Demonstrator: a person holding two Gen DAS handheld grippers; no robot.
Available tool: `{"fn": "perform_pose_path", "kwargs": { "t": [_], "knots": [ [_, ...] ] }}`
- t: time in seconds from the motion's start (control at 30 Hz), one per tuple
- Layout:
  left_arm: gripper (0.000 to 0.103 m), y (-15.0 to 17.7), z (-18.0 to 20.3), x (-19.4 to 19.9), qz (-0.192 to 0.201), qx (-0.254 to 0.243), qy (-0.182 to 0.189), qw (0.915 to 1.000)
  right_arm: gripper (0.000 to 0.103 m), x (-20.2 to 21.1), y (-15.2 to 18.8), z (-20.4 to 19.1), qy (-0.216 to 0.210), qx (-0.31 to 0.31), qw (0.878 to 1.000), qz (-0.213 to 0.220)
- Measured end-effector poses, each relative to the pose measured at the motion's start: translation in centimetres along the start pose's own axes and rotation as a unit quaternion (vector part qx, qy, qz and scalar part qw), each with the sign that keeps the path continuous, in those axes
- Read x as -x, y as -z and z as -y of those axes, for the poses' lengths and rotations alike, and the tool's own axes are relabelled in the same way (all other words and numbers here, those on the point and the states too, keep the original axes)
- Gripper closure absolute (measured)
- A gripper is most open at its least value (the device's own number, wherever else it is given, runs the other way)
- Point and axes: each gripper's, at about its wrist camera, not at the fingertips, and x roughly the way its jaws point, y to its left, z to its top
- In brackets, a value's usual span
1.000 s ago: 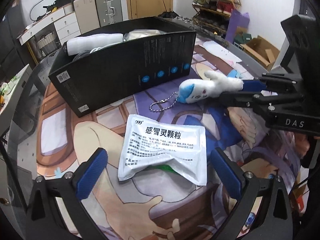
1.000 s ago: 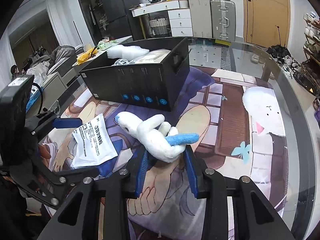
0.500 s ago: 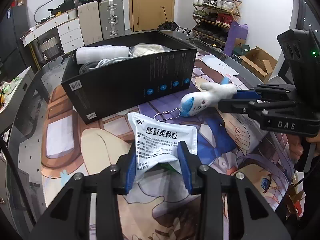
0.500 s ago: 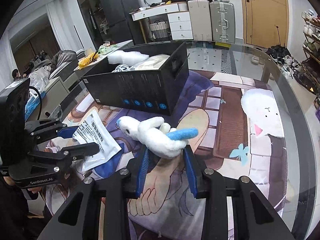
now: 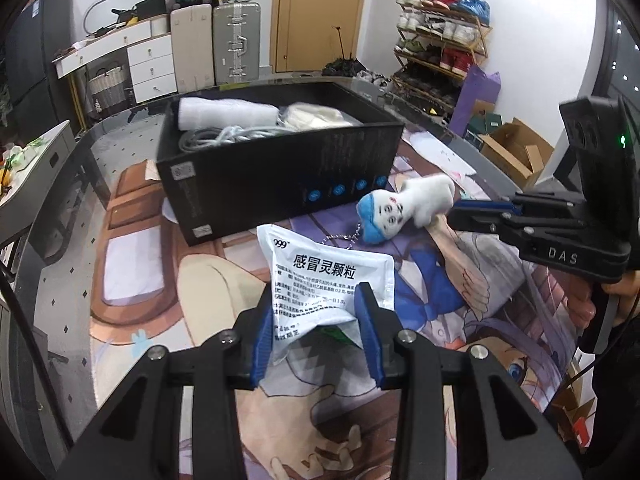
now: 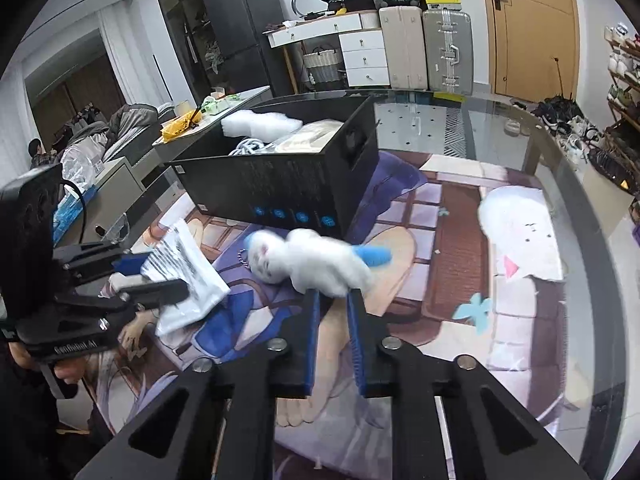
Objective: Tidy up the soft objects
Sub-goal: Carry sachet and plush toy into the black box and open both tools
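While your left gripper (image 5: 316, 328) pinches the near end of the white medicine sachet (image 5: 324, 280), its blue pads (image 5: 262, 336) press into both side edges, so the pouch buckles between them and its far end stands up off the mat. You can read black Chinese print and "999" on its face. From the right wrist view, the same sachet (image 6: 188, 276) sticks out past the left gripper's black fingers (image 6: 156, 292), tilted above the mat.

Your right gripper (image 6: 334, 300) is clenched on the white plush toy (image 6: 316, 260). Its blue pads (image 6: 314, 328) stand close together, with the toy's body squeezed between their tips. The toy is blurred in that view; its blue tail points right and its head points left. In the left wrist view the plush toy (image 5: 400, 208) shows a blue cap and a printed face, and a bead chain (image 5: 344, 236) hangs from the head toward the sachet's far edge. The toy hangs just in front of the black box (image 5: 280, 176), near its right corner.

That open box sits on the printed anime mat (image 5: 132, 276), which covers a round glass table (image 6: 460, 120). Inside it lie a white roll (image 5: 226, 112), a grey coiled cable (image 5: 224, 136) and a pale bagged item (image 5: 316, 118).
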Motion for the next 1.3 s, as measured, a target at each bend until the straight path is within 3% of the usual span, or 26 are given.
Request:
{"fn": "perform_pose_path", "kwargs": {
  "t": [0.1, 0.23, 0.3, 0.37, 0.47, 0.73, 0.83, 0.93, 1.3],
  "knots": [
    [0.066, 0.0, -0.5, 0.2, 0.003, 0.007, 0.001, 1.0000, 0.088, 0.1, 0.5, 0.1, -0.006, 0.016, 1.000, -0.014],
    [0.066, -0.1, -0.8, 0.2, 0.005, 0.014, 0.001, 0.9999, 0.072, 0.3, 0.4, 0.8, 0.020, 0.004, 1.000, -0.008],
    [0.066, -0.2, -1.1, 0.3, 0.010, 0.018, 0.003, 0.9998, 0.059, 0.1, 0.4, 1.0, 0.027, 0.002, 1.000, -0.007],
    [0.066, -0.1, -1.1, 0.3, 0.012, 0.024, 0.005, 0.9996, 0.036, -0.1, 0.3, 0.9, 0.031, 0.000, 1.000, -0.003],
    [0.066, -0.1, -1.4, 0.6, 0.016, 0.028, 0.008, 0.9995, 0.025, -0.5, -0.3, 0.3, 0.031, 0.008, 0.999, 0.004],
    [0.066, -0.1, -2.6, 0.7, 0.021, 0.044, 0.016, 0.9987, 0.026, -4.1, -2.3, -1.1, 0.069, 0.077, 0.994, -0.036],
    [0.066, 0.0, -3.0, 0.8, 0.022, 0.047, 0.019, 0.9985, 0.054, -4.4, -2.6, -1.4, 0.066, 0.085, 0.993, -0.042],
    [0.066, -0.4, -3.0, 0.9, 0.029, 0.050, 0.022, 0.9981, 0.061, -4.0, -2.3, -1.5, 0.056, 0.089, 0.994, -0.040],
    [0.066, -1.4, -4.3, 2.8, 0.070, 0.074, 0.037, 0.9941, 0.062, 0.8, -1.6, -2.1, 0.017, 0.061, 0.997, 0.036]
  ]
}}
